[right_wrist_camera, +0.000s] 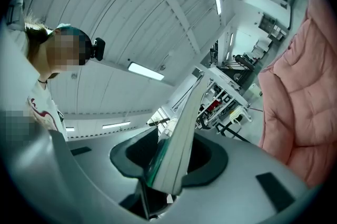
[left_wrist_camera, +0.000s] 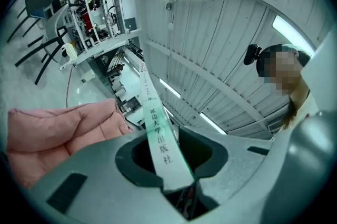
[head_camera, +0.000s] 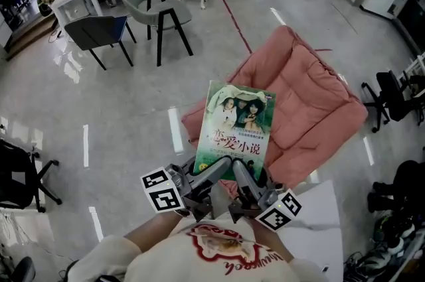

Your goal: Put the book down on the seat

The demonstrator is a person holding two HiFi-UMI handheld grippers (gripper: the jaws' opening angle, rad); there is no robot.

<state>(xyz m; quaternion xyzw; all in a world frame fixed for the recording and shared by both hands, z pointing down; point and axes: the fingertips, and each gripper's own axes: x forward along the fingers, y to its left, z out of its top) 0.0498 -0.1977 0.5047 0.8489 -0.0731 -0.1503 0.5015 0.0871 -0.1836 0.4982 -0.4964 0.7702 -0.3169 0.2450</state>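
Left gripper point(head_camera: 209, 173) and right gripper point(head_camera: 243, 174) each clamp the lower edge of a thin, glossy book point(head_camera: 236, 125). A quilted pink seat point(head_camera: 312, 95) lies beyond it.

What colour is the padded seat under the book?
Pink; the cushioned seat shows best in the head view, beneath the book.

The book point(head_camera: 236, 128) bears 恋爱小说 in large characters across the near part of its cover. Its spine point(left_wrist_camera: 158, 138) reads 延边大学出版社, printed lengthwise.
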